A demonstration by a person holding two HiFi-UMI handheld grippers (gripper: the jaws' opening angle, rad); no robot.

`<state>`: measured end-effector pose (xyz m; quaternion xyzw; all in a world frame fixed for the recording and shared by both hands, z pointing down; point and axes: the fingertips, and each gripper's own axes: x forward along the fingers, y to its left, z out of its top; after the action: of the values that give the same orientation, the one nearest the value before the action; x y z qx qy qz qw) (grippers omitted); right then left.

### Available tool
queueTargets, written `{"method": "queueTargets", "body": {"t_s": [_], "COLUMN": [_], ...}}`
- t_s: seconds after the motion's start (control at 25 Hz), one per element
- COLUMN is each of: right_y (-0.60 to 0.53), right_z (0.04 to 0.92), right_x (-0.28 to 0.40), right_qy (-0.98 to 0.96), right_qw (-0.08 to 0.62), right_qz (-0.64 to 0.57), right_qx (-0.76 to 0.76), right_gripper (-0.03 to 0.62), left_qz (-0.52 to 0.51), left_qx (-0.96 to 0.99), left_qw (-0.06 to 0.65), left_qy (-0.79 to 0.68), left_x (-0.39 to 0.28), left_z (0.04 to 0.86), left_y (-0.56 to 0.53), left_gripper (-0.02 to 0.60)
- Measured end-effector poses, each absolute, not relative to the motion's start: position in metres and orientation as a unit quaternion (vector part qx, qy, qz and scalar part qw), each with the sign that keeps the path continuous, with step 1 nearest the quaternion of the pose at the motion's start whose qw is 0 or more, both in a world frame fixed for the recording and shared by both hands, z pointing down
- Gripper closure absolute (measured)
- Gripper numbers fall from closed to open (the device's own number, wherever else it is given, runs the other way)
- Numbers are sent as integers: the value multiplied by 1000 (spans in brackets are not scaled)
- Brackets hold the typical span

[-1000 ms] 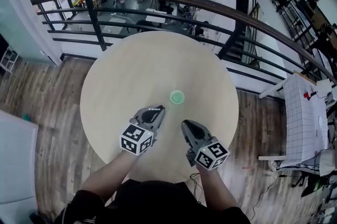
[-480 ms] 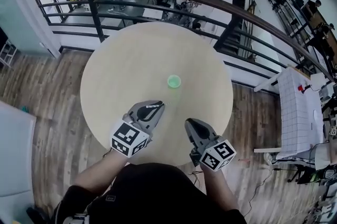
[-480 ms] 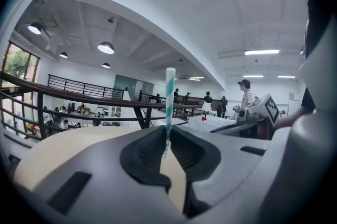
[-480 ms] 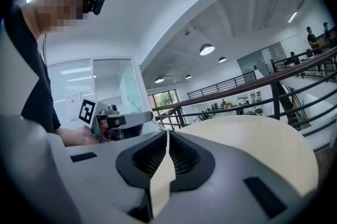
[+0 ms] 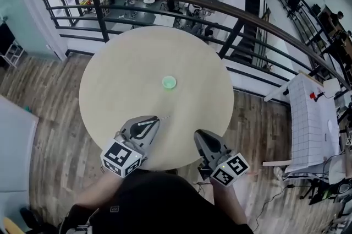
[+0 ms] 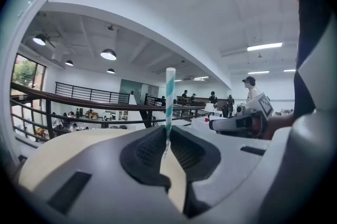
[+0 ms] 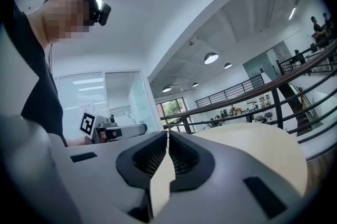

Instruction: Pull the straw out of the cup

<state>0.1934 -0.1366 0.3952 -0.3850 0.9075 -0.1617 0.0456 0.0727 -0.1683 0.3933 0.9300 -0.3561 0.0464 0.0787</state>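
Out of the green cup (image 5: 169, 82) and well back from it, the striped straw (image 6: 169, 101) sticks up from the left tongs (image 6: 167, 136), which pinch it near its lower end. With so short a bite on a thin, smooth tube, it could pivot or slip free if the hand tilts, and drop to the counter (image 5: 121, 79). The left tongs sit nearly level over the counter's edge farthest from the cup. The right tongs (image 7: 167, 139), closed on nothing, sit level alongside.
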Motion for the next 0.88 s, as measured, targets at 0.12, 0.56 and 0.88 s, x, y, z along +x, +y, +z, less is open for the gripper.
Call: {"method": "queueTargets", "body": {"t_s": [0.12, 0.56, 0.88], "right_y": [-114, -97, -107], "right_z": [392, 373, 371], "right_x": [204, 189, 172], "right_qy": [917, 918, 916], "right_qw": [41, 37, 44], "right_qz": [-159, -118, -113], "right_qx": [-364, -376, -383], "right_gripper": [569, 572, 572], "left_qz": [48, 45, 43], "left_qx": [919, 921, 924], "left_qw": [83, 58, 47], "left_qy": [-383, -382, -377], "left_x": [75, 61, 41], "left_z": [394, 373, 364], "left_y": [-151, -126, -133], "left_gripper": [551, 551, 551]}}
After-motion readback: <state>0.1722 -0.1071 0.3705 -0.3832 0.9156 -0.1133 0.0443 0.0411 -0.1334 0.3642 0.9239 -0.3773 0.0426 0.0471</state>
